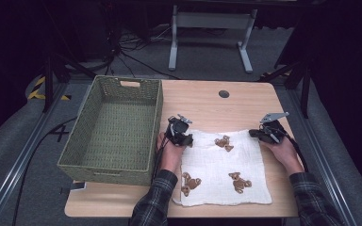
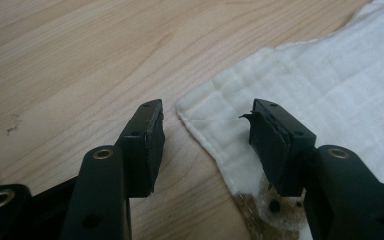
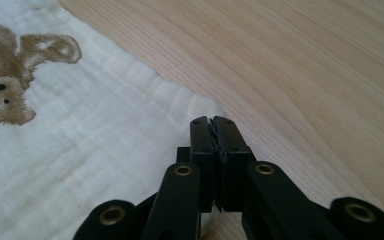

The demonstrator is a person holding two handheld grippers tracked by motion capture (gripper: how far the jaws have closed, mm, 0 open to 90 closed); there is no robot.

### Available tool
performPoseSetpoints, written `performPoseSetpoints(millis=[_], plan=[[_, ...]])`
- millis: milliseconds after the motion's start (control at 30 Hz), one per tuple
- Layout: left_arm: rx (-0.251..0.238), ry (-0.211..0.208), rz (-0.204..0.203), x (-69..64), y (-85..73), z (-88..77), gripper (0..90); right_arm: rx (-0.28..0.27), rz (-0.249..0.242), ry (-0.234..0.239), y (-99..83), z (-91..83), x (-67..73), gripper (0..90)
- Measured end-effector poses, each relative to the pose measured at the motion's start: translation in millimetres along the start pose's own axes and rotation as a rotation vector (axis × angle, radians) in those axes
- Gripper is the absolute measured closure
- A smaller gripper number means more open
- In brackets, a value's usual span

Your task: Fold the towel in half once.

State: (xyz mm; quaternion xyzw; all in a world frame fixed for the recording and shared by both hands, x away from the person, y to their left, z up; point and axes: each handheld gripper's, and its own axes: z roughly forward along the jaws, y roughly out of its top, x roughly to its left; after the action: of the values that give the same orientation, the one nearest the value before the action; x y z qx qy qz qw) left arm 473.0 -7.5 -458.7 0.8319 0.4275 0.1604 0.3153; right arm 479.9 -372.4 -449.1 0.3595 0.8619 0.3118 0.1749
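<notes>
A white cloth (image 1: 224, 167) printed with brown teddy bears (image 1: 224, 142) lies flat on the near half of the wooden table (image 1: 207, 101), just beside a woven green basket (image 1: 114, 128) that stands at the table's left; the left gripper (image 1: 187, 140) sits at the cloth's far left corner, and in the left gripper view (image 2: 205, 135) its jaws stand apart, one over bare wood and one over the cloth, with the corner between them and not pinched; the right gripper (image 1: 255, 133) rests at the far right corner, and in the right gripper view (image 3: 213, 131) its jaws are pressed together at the cloth's edge; whether any fabric is caught between them cannot be told.
</notes>
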Motion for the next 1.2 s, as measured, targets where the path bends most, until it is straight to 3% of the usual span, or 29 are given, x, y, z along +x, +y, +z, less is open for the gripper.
performPoseSetpoints(millis=[167, 200, 233, 333, 367, 467, 667, 900, 1067, 1200], plan=[[0.010, -0.018, 0.012, 0.4, 5.4, 4.0, 51.4, -0.002, 0.005, 0.001, -0.3, 0.0, -0.3, 88.9], [0.010, -0.018, 0.012, 0.4, 5.4, 4.0, 55.6, -0.002, 0.005, 0.001, -0.3, 0.0, -0.3, 88.9], [0.002, -0.044, -0.002, 0.4, 6.6, 5.5, 63.1, -0.003, 0.012, 0.006, -0.5, -0.2, -0.6, 89.1], [0.010, -0.056, 0.013, -1.0, 7.9, 5.4, 82.8, -0.003, 0.014, 0.009, -1.0, -0.3, -1.1, 89.2], [0.015, -0.066, 0.019, -1.6, 8.3, 5.4, 85.5, -0.003, 0.017, 0.013, -1.2, -0.8, -1.2, 89.2], [0.017, -0.079, -0.001, -1.4, 8.8, 4.5, 87.3, -0.006, 0.020, 0.013, -1.5, -1.6, -1.1, 89.3], [-0.052, -0.106, -0.041, -0.2, 15.5, -7.8, 87.5, -0.042, 0.027, -0.018, -0.6, -13.0, -5.5, 89.3], [-0.100, -0.124, -0.026, -4.6, 26.8, -16.7, 87.6, -0.104, 0.039, -0.082, 0.2, -32.7, -17.9, 89.3], [-0.135, -0.121, -0.011, -7.9, 32.7, -26.6, 87.6, -0.144, 0.040, -0.075, 2.1, -45.9, -17.1, 89.3], [-0.129, -0.120, -0.005, -10.7, 28.3, -29.8, 87.6, -0.153, 0.042, -0.055, 1.2, -50.0, -12.9, 89.3]])
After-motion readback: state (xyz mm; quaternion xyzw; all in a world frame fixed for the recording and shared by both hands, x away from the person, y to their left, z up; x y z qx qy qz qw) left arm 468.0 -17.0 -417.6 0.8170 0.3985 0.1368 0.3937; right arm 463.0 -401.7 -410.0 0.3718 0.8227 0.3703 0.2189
